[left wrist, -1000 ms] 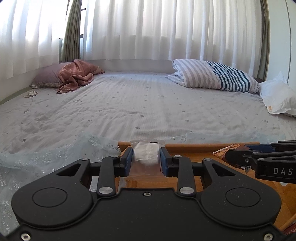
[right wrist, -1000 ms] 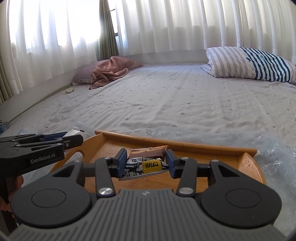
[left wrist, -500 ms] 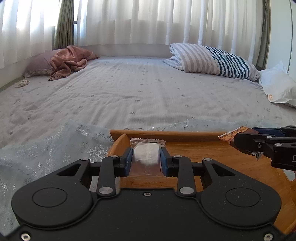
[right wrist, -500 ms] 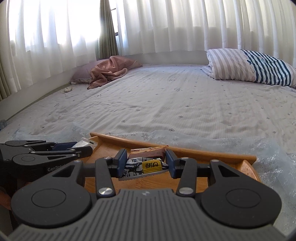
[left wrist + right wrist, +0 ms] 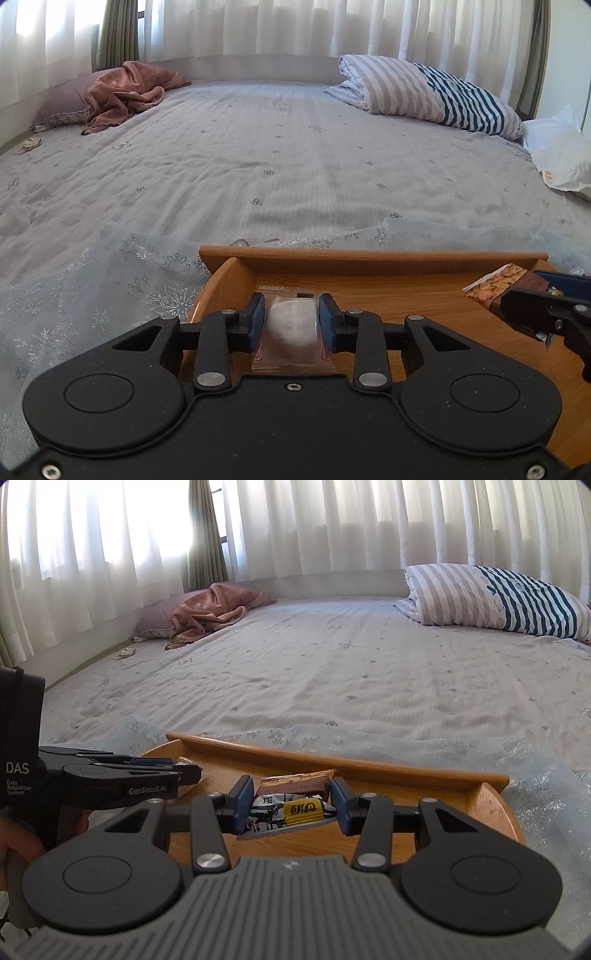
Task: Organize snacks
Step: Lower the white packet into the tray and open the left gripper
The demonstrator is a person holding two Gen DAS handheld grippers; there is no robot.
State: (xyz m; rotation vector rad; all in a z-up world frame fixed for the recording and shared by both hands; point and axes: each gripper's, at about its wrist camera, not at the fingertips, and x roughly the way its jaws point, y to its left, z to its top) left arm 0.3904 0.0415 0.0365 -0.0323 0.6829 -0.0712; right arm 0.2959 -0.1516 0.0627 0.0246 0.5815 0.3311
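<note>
At the left of the scene, the left tongs [image 5: 291, 317] pinch a small clear-plastic packet with a pale white snack inside [image 5: 291, 325]. Their blue pads press on its two long sides, and the packet hangs over the near left corner of the oval wooden tray with a raised rim [image 5: 369, 256], which sits on a sheer snowflake-patterned cloth [image 5: 110, 280] spread over the grey bed [image 5: 295, 166]. That packet looks light and thin. Its film is likely slick and crinkly, and the pale piece inside is probably brittle, so a hold across the firm middle with gentle pressure seems better than a hold on the loose sealed ends, which would fold and slip. Further right, over the middle of the tray, the right tongs [image 5: 291, 805] are set wider and close on a dark printed foil snack wrapper with a yellow label [image 5: 288, 810], held across its width just above the tray floor. It too looks light, soft-skinned and puffy, apt to give under the pads. Just beyond it, against the far rim, lies a brown bar-shaped packet showing nuts [image 5: 295, 781]. It appears stiffer and flat, and would probably be easiest to take across its short width.
</note>
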